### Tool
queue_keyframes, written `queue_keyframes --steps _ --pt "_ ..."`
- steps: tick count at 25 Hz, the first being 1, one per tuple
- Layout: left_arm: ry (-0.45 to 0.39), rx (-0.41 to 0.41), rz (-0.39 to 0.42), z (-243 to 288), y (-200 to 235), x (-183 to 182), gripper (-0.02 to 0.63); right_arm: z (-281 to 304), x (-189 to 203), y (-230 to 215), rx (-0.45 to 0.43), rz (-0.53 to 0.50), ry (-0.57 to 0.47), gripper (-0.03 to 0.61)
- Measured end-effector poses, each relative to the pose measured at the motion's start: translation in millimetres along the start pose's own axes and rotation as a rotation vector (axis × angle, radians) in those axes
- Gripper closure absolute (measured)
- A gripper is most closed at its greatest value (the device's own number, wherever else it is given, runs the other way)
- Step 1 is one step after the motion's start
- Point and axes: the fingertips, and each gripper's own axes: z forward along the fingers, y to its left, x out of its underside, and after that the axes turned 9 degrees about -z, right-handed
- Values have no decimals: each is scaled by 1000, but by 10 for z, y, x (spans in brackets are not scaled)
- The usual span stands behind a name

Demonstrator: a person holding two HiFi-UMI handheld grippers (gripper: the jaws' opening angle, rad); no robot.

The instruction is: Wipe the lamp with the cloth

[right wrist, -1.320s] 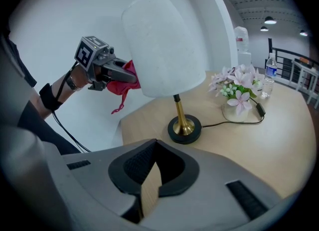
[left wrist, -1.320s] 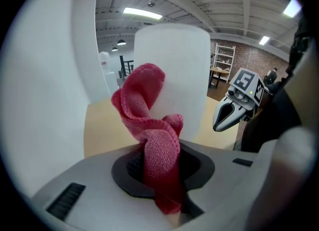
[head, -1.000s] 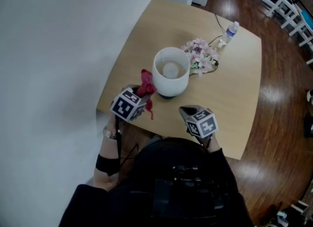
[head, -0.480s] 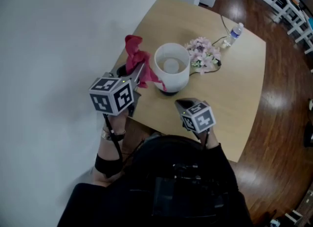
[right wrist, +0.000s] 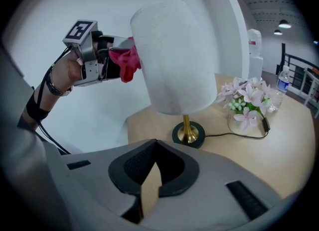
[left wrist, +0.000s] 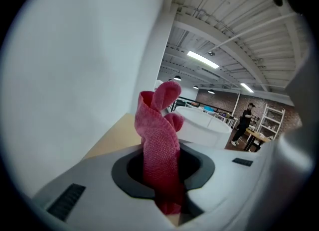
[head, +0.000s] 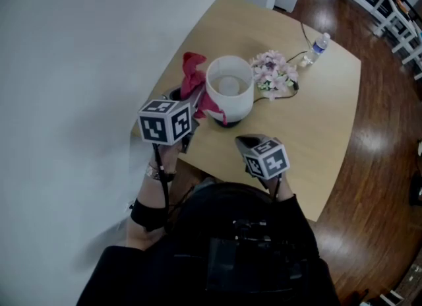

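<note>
Since a second ago the left tongs (head: 191, 103) have risen from beside the lamp's foot, carrying the cloth (head: 193, 74) up to the top of the shade. The right tongs (head: 247, 143) have stayed over the near edge of the tabletop (head: 316, 120).

The left tongs are partly closed and pinch the cloth low down, so its free end stands up past the tips. The right tongs are fully closed and empty.

The lamp (head: 229, 90) stands toward the near left corner, with flowers (head: 271, 72) just beyond it. The cloth sits at the left side of the shade; we cannot tell whether it touches.

We judge the cloth soft, light and limp. A bunched grip near its middle should leave a pad for rubbing. The lamp looks top-heavy, with a wide pale shade on a thin brass stem and a small dark base. A sideways push could tip it, so we would steady the stem or base with the right tongs and press lightly.
</note>
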Motion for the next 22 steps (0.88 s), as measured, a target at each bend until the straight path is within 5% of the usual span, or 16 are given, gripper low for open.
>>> queue_keyframes --steps 16,19,22 --pt "234 -126 -115 235 524 1362 523 -47 259 -2 -13 18 19 574" --pt "186 -158 -164 83 538 1320 523 -86 295 0 -15 21 11 574" --pt "47 -171 -227 -246 404 946 522 -147 328 8 -22 14 1 574"
